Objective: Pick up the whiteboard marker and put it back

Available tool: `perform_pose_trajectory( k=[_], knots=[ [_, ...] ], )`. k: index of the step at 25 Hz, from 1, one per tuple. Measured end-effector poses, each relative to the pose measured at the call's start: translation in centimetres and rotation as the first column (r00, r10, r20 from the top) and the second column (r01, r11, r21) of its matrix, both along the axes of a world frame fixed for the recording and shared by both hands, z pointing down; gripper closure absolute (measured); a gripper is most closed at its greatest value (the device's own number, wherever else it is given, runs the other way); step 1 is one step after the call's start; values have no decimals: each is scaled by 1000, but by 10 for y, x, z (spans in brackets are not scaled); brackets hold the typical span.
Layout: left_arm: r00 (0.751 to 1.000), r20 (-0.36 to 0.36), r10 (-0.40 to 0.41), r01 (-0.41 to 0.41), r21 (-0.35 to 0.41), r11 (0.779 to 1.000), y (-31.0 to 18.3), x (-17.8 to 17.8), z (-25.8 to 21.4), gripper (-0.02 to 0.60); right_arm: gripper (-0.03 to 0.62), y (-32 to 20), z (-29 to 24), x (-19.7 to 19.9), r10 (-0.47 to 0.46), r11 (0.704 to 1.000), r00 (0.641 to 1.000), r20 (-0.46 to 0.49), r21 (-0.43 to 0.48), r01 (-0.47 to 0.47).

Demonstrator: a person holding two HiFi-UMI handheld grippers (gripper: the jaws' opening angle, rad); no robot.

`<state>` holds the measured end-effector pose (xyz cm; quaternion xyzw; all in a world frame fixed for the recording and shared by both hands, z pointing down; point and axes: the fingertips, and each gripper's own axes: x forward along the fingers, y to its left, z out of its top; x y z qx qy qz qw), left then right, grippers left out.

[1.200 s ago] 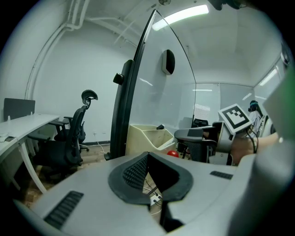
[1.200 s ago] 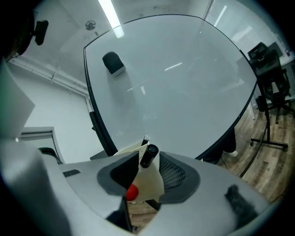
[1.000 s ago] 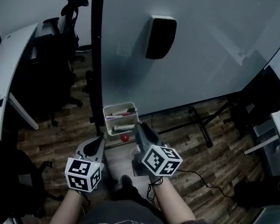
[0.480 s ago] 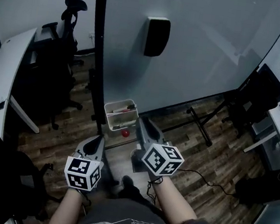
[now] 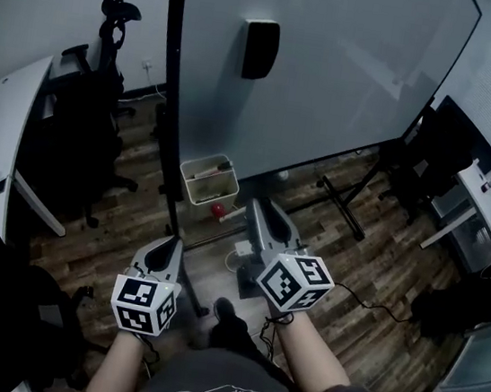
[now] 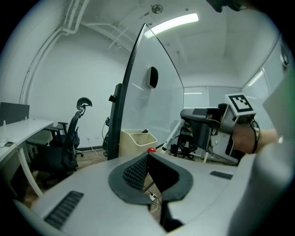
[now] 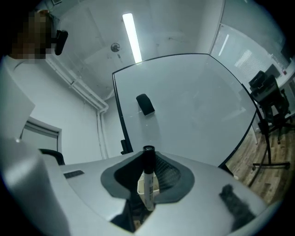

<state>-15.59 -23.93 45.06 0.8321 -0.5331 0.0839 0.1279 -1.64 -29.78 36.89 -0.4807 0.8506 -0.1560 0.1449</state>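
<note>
Wood-plank flooring point(image 5: 382, 255) carries a large white-surfaced whiteboard point(image 5: 336, 67) on a black-framed rolling stand, which serves as the reference for all positions below. A black rectangular eraser point(image 5: 260, 49) sits on the upper part of the whiteboard face. An open cream plastic bin point(image 5: 208, 179) stands on the floor at the foot of the whiteboard, near its black edge post, and a small red ball point(image 5: 217, 209) lies just beside the bin on the side away from the whiteboard. Black office chairs point(image 5: 85, 114) and a white table point(image 5: 1, 129) stand to the left of the whiteboard. The right tongs point(image 5: 261, 211) are in front of the whiteboard, clear of its surface; the jaws have just been closing and now clamp a whiteboard marker point(image 7: 148, 179) with a white barrel and black cap. In the right gripper view the marker stands upright between the pads, cap uppermost, with the whiteboard behind it. The left tongs point(image 5: 168, 248) are held farther from the whiteboard than the right tongs, jaws together at the tips and nothing between them.
</note>
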Motion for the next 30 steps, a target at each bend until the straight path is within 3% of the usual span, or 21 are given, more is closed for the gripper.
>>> perform_pose_trajectory(
  k=[14, 21, 30],
  knots=[
    [995, -14, 96, -96, -27, 995, 54, 28, 9, 569, 514, 94, 40, 31, 71, 994, 991, -118, -78, -80],
    [994, -18, 105, -105, -13, 994, 65, 50, 5, 569, 514, 115, 52, 40, 35, 994, 987, -156, -94, -50],
    [996, 29, 87, -87, -22, 996, 116, 80, 0, 569, 514, 169, 59, 66, -17, 994, 987, -161, -109, -1]
  ],
)
